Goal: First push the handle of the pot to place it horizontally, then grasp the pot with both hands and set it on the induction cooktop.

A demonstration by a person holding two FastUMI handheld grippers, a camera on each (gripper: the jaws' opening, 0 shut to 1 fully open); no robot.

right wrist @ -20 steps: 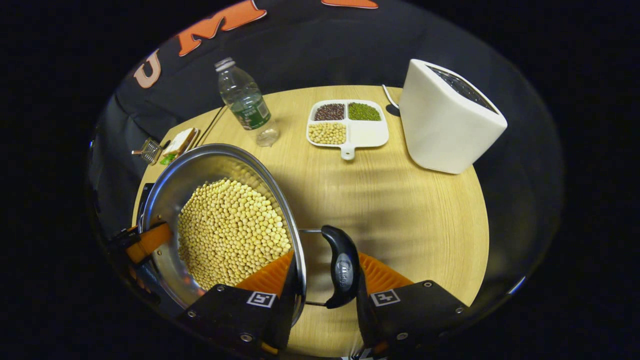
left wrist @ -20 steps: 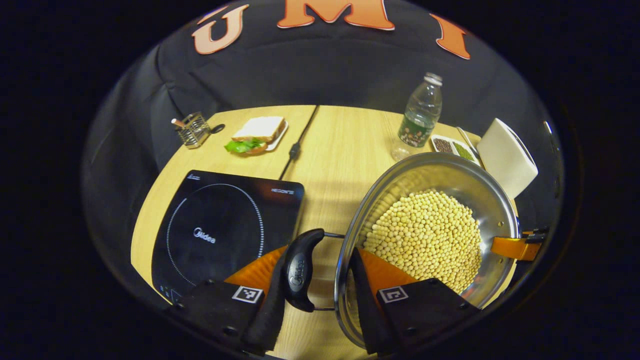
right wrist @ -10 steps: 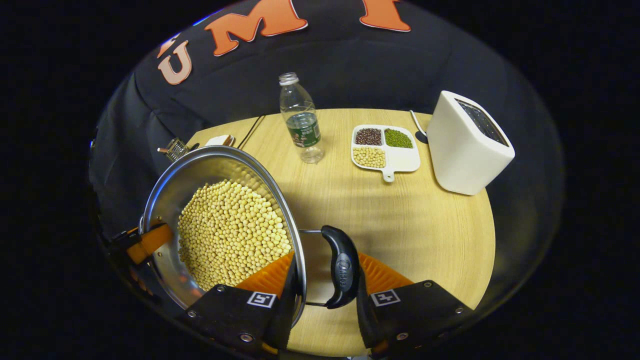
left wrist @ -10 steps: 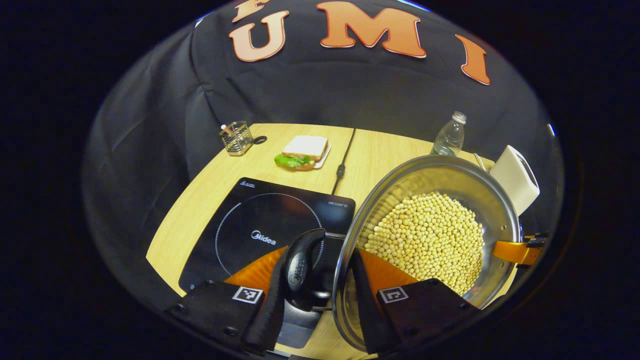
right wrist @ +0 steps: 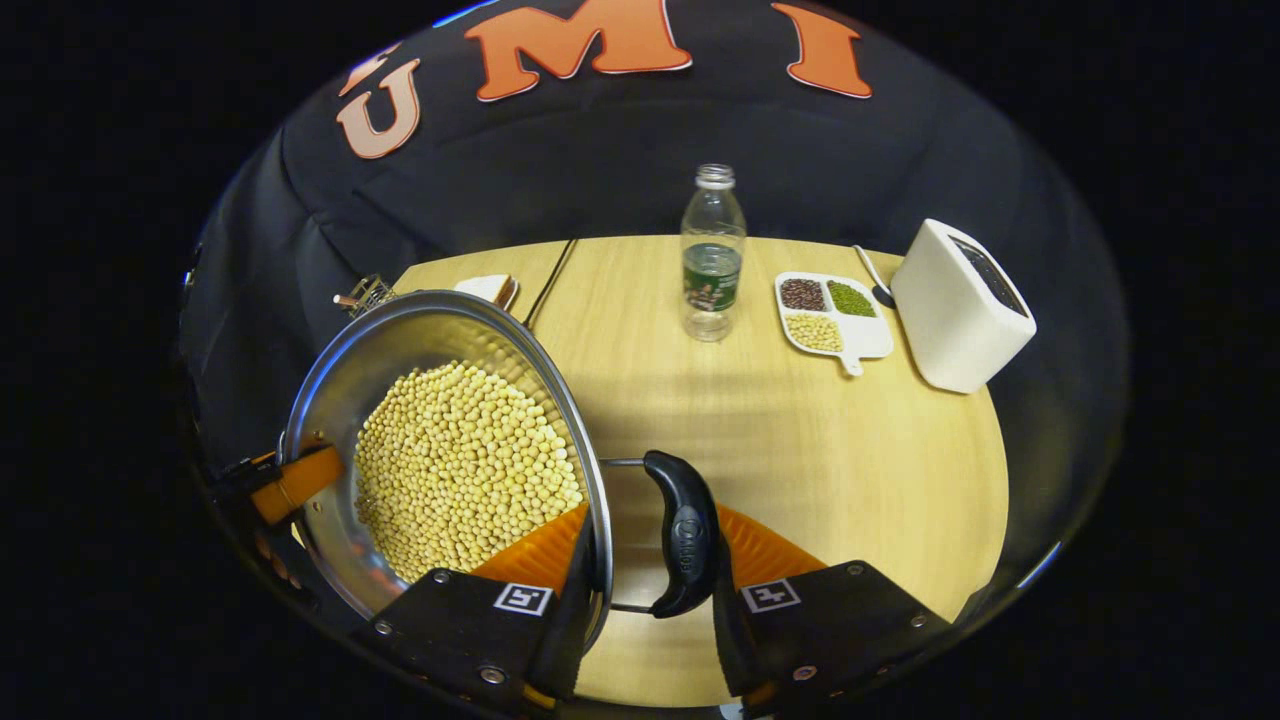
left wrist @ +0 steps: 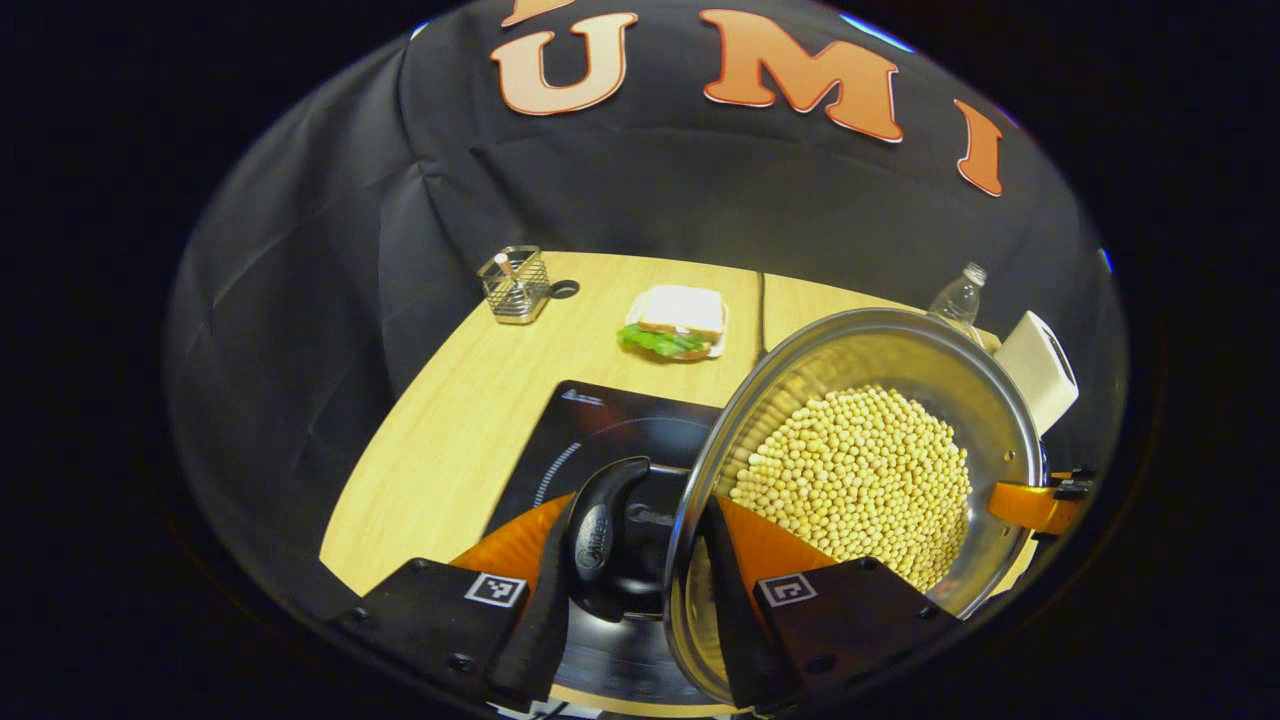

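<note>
In the left gripper view, the left gripper (left wrist: 632, 575) is closed on the pot (left wrist: 860, 500): one finger sits outside the black handle (left wrist: 598, 535), the other inside the rim, so handle and wall are pinched between them. The pot is full of yellow beans (left wrist: 855, 480). Under the handle lies the black cooktop (left wrist: 600, 430); whether the pot rests on it or hangs above it cannot be told. At the pot's far rim the other gripper's orange finger (left wrist: 1030, 503) pokes in. Farther off on the table (left wrist: 450, 440) are a sandwich (left wrist: 675, 325) and a wire basket (left wrist: 515, 285); a bottle (left wrist: 955, 295) and a white box (left wrist: 1040, 365) peek over the pot.

In the right gripper view, the right gripper (right wrist: 650, 590) clamps the pot's (right wrist: 400, 340) opposite handle (right wrist: 685, 530) and rim the same way. The left gripper's orange finger (right wrist: 295, 480) shows at the far rim. This view has no cooktop; instead it shows bare table (right wrist: 800, 450) beyond the handle, then the bottle (right wrist: 712, 255), a divided dish (right wrist: 835, 315) of beans, and the white box (right wrist: 960, 305). The basket (right wrist: 365, 293) and sandwich (right wrist: 490, 288) show small behind the pot.
</note>
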